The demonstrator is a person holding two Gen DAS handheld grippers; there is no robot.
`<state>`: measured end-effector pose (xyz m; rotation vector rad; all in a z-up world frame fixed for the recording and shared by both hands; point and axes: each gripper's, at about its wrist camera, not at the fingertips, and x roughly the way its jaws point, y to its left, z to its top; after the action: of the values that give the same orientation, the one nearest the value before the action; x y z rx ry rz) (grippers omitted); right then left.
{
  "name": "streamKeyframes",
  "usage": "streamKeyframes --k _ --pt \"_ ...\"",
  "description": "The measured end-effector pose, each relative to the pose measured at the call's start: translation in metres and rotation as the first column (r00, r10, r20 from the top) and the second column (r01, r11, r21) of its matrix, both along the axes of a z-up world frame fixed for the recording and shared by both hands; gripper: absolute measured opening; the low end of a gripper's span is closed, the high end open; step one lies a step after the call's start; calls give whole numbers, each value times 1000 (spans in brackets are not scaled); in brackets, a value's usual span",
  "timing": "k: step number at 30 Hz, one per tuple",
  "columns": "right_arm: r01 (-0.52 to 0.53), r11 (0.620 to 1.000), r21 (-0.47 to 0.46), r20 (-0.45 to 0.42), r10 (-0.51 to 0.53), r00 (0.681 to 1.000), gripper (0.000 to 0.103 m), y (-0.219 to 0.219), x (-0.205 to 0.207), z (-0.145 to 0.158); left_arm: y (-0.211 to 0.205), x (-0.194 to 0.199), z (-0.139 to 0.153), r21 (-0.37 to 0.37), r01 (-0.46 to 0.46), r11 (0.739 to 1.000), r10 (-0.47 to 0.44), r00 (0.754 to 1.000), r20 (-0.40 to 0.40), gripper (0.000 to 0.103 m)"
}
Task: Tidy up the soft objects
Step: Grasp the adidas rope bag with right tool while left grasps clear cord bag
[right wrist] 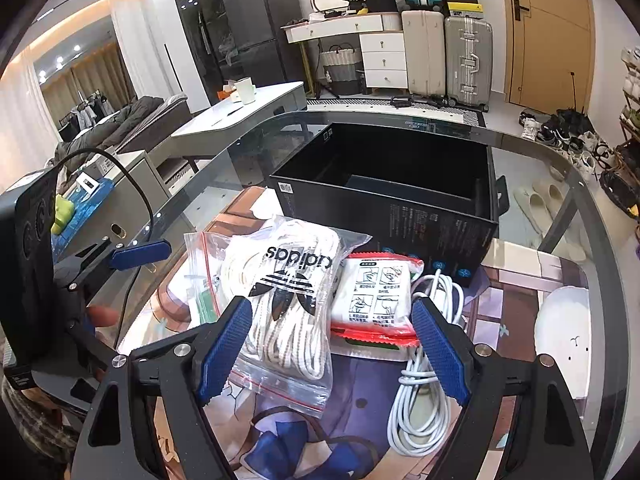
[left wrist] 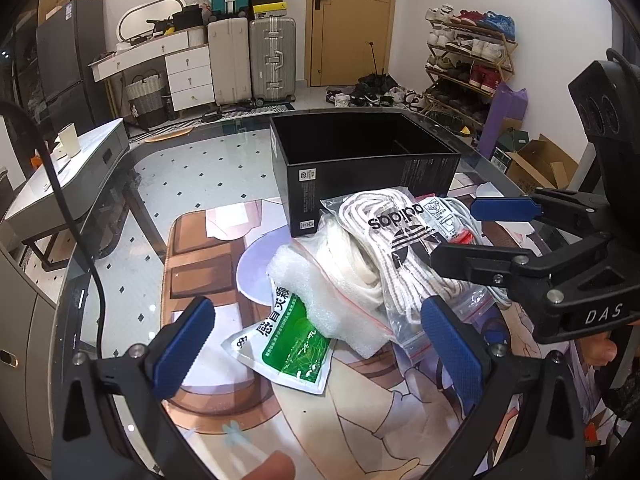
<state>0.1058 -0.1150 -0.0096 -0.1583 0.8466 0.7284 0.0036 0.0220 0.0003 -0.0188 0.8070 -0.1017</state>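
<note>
Your right gripper [right wrist: 332,356] fills the lower frame, jaws wide and holding nothing, straddling the bag of white laces [right wrist: 280,304] and the red-edged packet [right wrist: 376,300]; your left gripper [left wrist: 316,344], also wide and empty, hovers over the green packet [left wrist: 292,344]; the black box [right wrist: 400,184] sits open at upper centre.

You've got: one black box [right wrist: 400,200] | two zip bags [right wrist: 280,300] | one red-edged packet [right wrist: 374,300] | one green packet [left wrist: 288,344] | one white cable [right wrist: 420,400]

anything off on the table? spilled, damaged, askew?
Nothing spilled or damaged. The soft items lie in a loose overlapping heap: adidas lace bag over the foam sheet and green sachet. Black box is empty.
</note>
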Motion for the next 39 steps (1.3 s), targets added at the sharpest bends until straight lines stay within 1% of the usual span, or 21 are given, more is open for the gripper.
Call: streamKeyframes --k 2,5,8,13,16,20,23,28,29,33,39 --pt "-2 1000 -2 -23 2 1000 85 6 3 1 2 1 1 0 5 1000 -5 1000 0 103" --pt "-2 1000 -4 -67 2 998 80 17 11 -2 6 -2 1 -3 6 1000 -6 1000 -2 103" --pt "-4 1000 -27 -91 2 996 76 26 16 -5 8 -3 -1 7 7 1000 -7 1000 -10 103" --pt "-5 998 -62 -121 -2 993 74 40 20 -10 11 -4 -7 31 11 999 -10 999 -33 103" --pt "-12 995 -96 -128 -1 992 74 47 24 -10 12 -5 -9 27 11 1000 -10 999 -37 103" --pt "-41 992 -121 -195 17 981 66 55 32 -13 17 -2 -10 12 4 1000 -4 999 -53 103" --pt "-68 984 -164 -245 26 969 54 62 40 -14 17 3 -9 5 8 1000 -8 997 -70 103" --pt "-124 963 -239 -307 46 951 50 75 51 -15 12 7 -8 28 22 999 -19 996 -90 103" --pt "-131 959 -250 -316 47 947 48 77 53 -16 11 9 -7 30 25 999 -22 996 -92 103" --pt "-145 950 -278 -316 52 947 39 82 53 -15 7 11 -9 34 34 999 -30 993 -110 103" --pt "-129 959 -253 -318 43 947 35 69 51 -7 6 19 -5 18 50 999 -47 991 -127 102"
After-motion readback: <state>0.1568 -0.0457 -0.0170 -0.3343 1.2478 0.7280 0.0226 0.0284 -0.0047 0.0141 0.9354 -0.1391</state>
